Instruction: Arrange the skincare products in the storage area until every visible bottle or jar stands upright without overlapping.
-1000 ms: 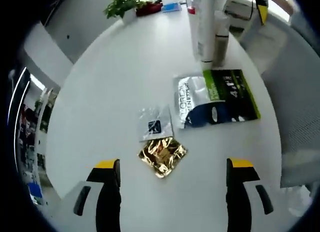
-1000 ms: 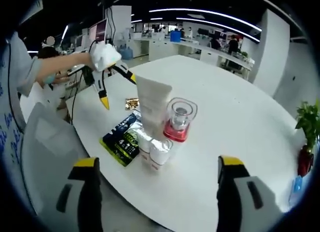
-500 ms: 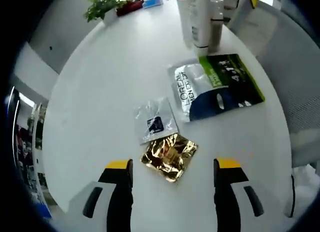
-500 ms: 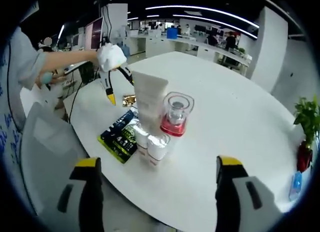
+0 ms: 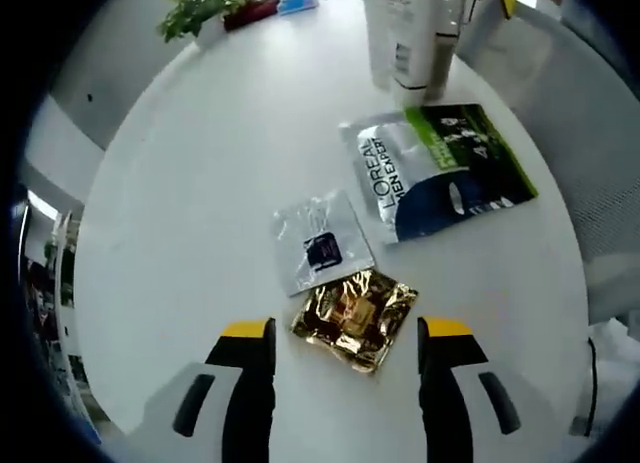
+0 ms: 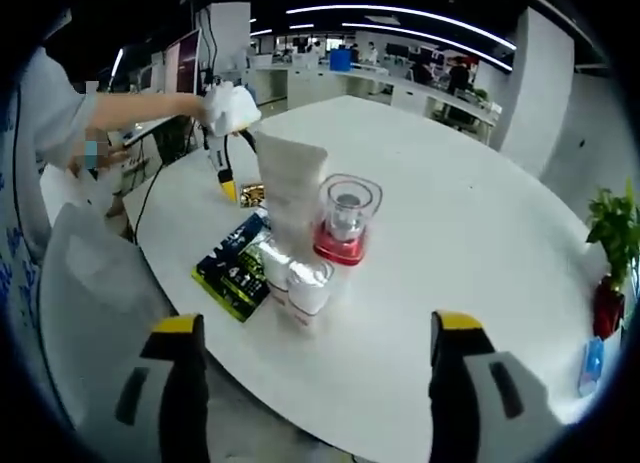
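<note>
Up top, our left gripper view cuts off the standing tubes (image 5: pixel 410 33). Our left gripper (image 5: pixel 345 333) hangs spread, its jaws flanking a crinkled gold foil sachet (image 5: pixel 355 318) beside a clear sachet (image 5: pixel 320 245) on the white table (image 5: pixel 200 183). Our right gripper (image 6: pixel 310 328), jaws wide apart, faces a clear red-based jar (image 6: pixel 343 218).

Three flat sachets lie on the bench (image 5: pixel 200 183): one gold sachet (image 5: pixel 355 318), one clear sachet (image 5: pixel 320 245) and one large green sachet (image 5: pixel 440 183). Three containers stand in a cluster: one tall white tube (image 6: pixel 290 198), one clear jar (image 6: pixel 343 218) and one short bottle (image 6: pixel 308 288). One plant (image 6: pixel 612 243) stands at the bench's edge.
</note>
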`<act>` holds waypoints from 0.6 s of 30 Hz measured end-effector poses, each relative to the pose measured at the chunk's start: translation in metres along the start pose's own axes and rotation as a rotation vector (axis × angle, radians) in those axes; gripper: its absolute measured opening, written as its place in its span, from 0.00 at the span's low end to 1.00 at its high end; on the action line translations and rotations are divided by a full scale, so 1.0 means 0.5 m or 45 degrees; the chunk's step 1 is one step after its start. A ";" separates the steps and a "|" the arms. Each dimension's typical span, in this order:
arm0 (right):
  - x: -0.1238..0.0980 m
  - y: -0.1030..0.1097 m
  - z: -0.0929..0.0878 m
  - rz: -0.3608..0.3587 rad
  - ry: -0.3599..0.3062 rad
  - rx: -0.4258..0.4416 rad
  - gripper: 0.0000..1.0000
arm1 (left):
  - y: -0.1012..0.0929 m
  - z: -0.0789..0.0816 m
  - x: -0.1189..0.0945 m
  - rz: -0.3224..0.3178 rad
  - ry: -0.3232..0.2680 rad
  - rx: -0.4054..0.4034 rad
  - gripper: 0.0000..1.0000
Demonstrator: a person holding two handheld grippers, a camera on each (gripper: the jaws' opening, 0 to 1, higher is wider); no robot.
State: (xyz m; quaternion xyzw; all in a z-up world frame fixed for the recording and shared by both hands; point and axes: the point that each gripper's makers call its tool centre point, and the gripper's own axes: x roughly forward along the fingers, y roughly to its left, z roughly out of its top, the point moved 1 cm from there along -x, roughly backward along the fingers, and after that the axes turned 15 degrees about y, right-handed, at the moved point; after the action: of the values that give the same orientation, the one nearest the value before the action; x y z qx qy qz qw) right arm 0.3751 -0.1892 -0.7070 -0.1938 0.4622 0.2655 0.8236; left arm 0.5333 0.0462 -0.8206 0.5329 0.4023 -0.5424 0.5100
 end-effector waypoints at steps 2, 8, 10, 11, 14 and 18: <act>0.001 -0.002 0.001 0.000 0.001 -0.001 0.94 | 0.008 0.002 0.003 -0.017 -0.003 0.008 0.54; 0.000 -0.004 0.001 0.002 0.007 0.000 0.93 | 0.015 0.017 0.013 -0.087 -0.020 0.015 0.51; 0.000 -0.004 -0.001 0.005 0.008 0.005 0.93 | 0.011 0.020 0.015 -0.112 -0.014 0.020 0.49; 0.000 -0.003 -0.002 0.008 0.010 0.008 0.93 | 0.009 0.020 0.016 -0.125 -0.008 0.027 0.48; 0.001 -0.003 -0.005 0.010 0.011 0.012 0.92 | 0.014 0.022 0.017 -0.131 0.001 0.000 0.43; 0.002 -0.001 -0.006 0.013 0.010 0.013 0.92 | 0.010 0.027 0.015 -0.126 0.006 -0.031 0.39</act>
State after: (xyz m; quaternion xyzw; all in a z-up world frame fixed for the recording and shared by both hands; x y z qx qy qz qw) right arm 0.3739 -0.1911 -0.7091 -0.1883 0.4676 0.2666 0.8215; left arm 0.5365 0.0310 -0.8263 0.5074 0.4359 -0.5606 0.4882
